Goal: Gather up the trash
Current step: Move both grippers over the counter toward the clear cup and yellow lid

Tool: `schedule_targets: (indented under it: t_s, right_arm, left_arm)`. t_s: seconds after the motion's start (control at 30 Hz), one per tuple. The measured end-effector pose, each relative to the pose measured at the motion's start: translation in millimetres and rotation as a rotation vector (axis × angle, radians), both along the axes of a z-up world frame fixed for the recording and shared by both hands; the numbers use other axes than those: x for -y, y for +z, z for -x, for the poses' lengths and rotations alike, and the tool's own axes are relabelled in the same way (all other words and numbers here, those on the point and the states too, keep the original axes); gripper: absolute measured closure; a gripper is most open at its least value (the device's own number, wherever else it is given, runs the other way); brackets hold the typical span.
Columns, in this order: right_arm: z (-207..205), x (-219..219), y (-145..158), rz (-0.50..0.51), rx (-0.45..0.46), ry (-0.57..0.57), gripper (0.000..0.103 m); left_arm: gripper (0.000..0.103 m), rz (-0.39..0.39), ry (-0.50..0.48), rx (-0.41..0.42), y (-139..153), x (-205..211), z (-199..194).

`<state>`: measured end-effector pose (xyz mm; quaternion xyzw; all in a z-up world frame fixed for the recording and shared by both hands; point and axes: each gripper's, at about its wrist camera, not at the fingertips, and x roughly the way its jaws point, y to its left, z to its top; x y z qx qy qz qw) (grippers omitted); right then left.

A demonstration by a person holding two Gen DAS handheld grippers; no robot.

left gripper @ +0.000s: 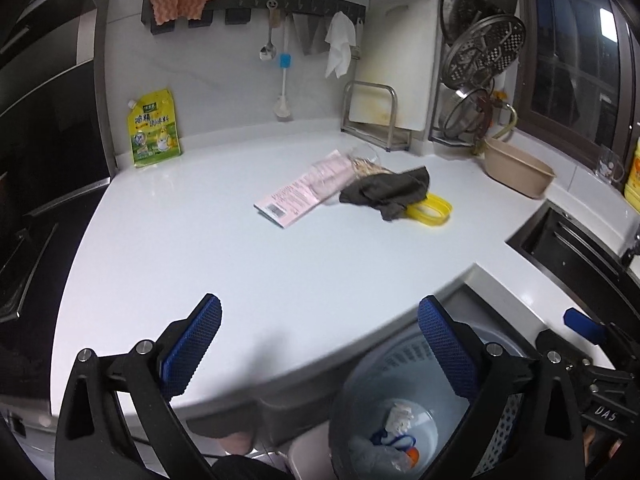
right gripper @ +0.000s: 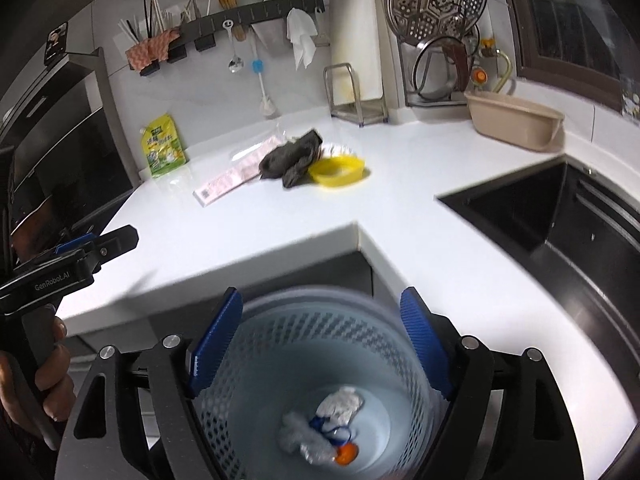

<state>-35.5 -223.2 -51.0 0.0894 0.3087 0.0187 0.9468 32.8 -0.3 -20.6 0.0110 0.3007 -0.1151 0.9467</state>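
One bin, one pink packet, one yellow dish, one dark cloth

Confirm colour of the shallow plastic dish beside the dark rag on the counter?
Yellow. The shallow plastic dish shows best in the right wrist view.

"GenRobot.AI" on the left gripper's body; perhaps "DAS" on the right gripper's body.

Glossy counter, perforated plastic bin

The white countertop is smooth and shiny; the pale blue bin is perforated plastic — crumpled paper and film lie inside. A dark cloth looks soft and matt beside a glossy yellow plastic dish — steamer rack polished metal.
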Motion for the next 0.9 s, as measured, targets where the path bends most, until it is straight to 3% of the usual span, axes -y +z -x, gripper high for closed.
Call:
schedule_targets:
  t_s: [0.23,0.37,0.6,0.9]
  right_arm:
    - [-70.4,13.6,15.7,0.013,-0.073,0.022,0.022]
    - [-110.5,18.6,17.2,0.027,-0.112,0.042,0.022]
    - [-170.4,24.6,11.7,0.036,-0.193,0.079,0.022]
    - [-227.7,26.2,-8.9,0.096,-0.321,0.141,0.022]
  left_arm:
    - [0.006,0.020,-0.002,-0.012,12.3,2.0,-51.1]
    - [0.006,-0.011,-0.001,-0.005,15.7,12.4,-74.7]
    - [0.006,-0.018,-0.025,-0.105,5.0,29.1,-121.7]
    - [0.006,-0.049,-0.065,-0.174,-7.7,39.8,-155.5]
